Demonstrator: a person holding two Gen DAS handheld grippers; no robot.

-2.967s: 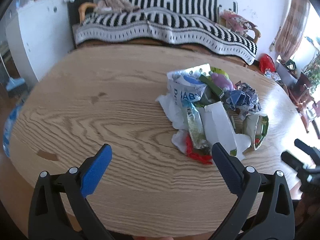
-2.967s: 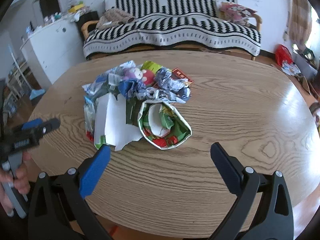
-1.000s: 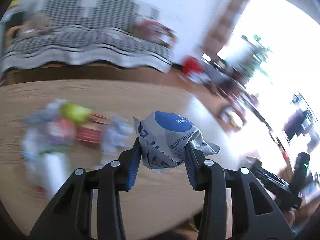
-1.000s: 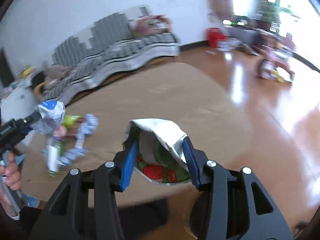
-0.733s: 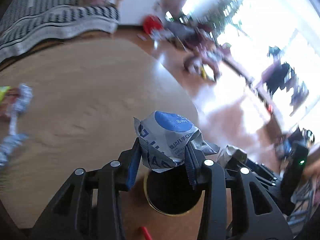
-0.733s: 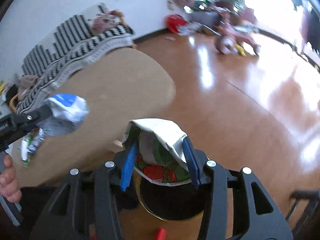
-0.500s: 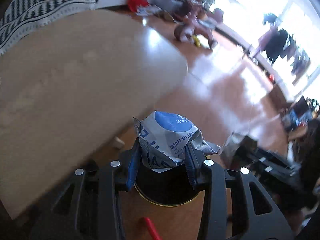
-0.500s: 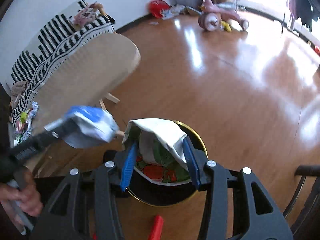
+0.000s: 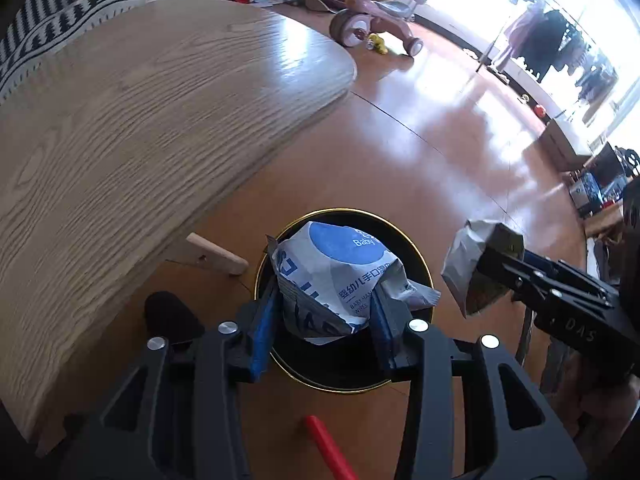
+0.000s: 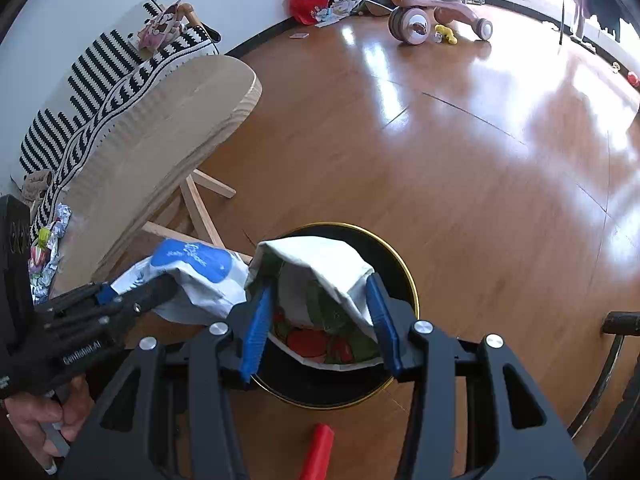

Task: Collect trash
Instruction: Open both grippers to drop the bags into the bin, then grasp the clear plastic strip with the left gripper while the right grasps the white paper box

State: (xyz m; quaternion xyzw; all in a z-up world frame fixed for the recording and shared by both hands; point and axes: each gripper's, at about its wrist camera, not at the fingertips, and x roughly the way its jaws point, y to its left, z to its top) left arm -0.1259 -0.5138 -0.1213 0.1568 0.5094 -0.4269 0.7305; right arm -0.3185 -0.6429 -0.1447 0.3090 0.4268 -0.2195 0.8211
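Blue-padded left gripper [image 9: 324, 320] fingers clamp our wipes pack [image 9: 340, 276]; right gripper [image 10: 318, 320] grips snack bag [image 10: 320, 280], both above bin rim [image 10: 408, 276], bench edge [image 9: 280, 152] leftward.

Wooden table [image 9: 132, 120]: oval top, light oak grain, angled pale legs [image 10: 202, 204] showing beneath its edge in the right wrist view. Striped black-and-white sofa cover [image 10: 96, 92] behind the table, against a white wall [image 10: 120, 0]; a pink patterned cushion or toy [image 10: 160, 30] sits on its end, too small to identify. Glossy brown wood floor [image 10: 460, 152] with strong window glare. Pink tricycle [image 10: 434, 12] well apart from the table, a small yellow toy [image 10: 446, 34] just beside its wheels. Red bag [image 10: 308, 4] near the wall, next to scattered papers. Red cylindrical item [image 10: 318, 454] on the floor at bottom edge.
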